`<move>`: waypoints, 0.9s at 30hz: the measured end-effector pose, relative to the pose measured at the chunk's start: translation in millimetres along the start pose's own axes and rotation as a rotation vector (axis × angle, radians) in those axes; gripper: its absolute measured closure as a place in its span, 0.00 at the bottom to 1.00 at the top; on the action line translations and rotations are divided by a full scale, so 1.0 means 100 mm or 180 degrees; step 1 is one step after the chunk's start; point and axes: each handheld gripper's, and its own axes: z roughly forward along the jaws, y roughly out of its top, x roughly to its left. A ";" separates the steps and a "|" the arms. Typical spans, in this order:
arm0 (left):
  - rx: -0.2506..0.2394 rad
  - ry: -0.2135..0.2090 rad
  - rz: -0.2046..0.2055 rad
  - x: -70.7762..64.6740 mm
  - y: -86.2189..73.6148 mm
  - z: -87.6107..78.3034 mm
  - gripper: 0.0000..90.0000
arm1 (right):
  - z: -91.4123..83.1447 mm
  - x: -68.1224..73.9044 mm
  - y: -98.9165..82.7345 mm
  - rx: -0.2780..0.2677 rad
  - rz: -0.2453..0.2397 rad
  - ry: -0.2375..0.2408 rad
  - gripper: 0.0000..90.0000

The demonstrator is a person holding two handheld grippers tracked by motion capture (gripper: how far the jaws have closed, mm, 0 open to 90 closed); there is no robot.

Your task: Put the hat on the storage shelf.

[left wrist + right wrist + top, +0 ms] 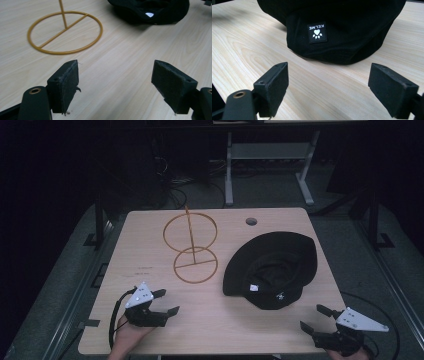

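- The left gripper (pixel 167 302) was held at seven o'clock on the table (pixel 150 330), jaws spread wide with nothing between.
- The right gripper (pixel 315 317) was held at five o'clock, jaws likewise apart and empty.
- A black hat (pixel 280 255) lay upside down at three o'clock.
- A gold wire stand (pixel 192 247) stood near centre, toward eleven o'clock.

Looking like a lab or test workshop w/ dim lighting, not a home. A light wood-grain rectangular tabletop w/ a round cable hole (pixel 251 221) is sitting on grey carpet-like flooring (pixel 60 285). At 12 o'clock a white metal-legged workbench frame (pixel 267 165) is standing in shadow; at 11 o'clock loose black cables (pixel 172 190) are trailing on the floor. Black metal rig posts (pixel 99 220) are flanking the table at 9 and 3 o'clock.
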 end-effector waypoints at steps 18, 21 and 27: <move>0.0042 -0.0185 0.0152 -0.19 0.13 0.09 0.24 | -0.03 -0.01 0.00 -0.0049 0.0038 0.0020 0.18; 0.0062 -0.0231 0.0174 -0.25 0.19 0.14 0.23 | -0.03 -0.01 0.00 -0.0057 0.0020 0.0012 0.18; 0.0096 -0.0351 0.0271 -0.35 0.30 0.25 0.22 | -0.03 -0.02 0.00 -0.0076 0.0041 0.0022 0.18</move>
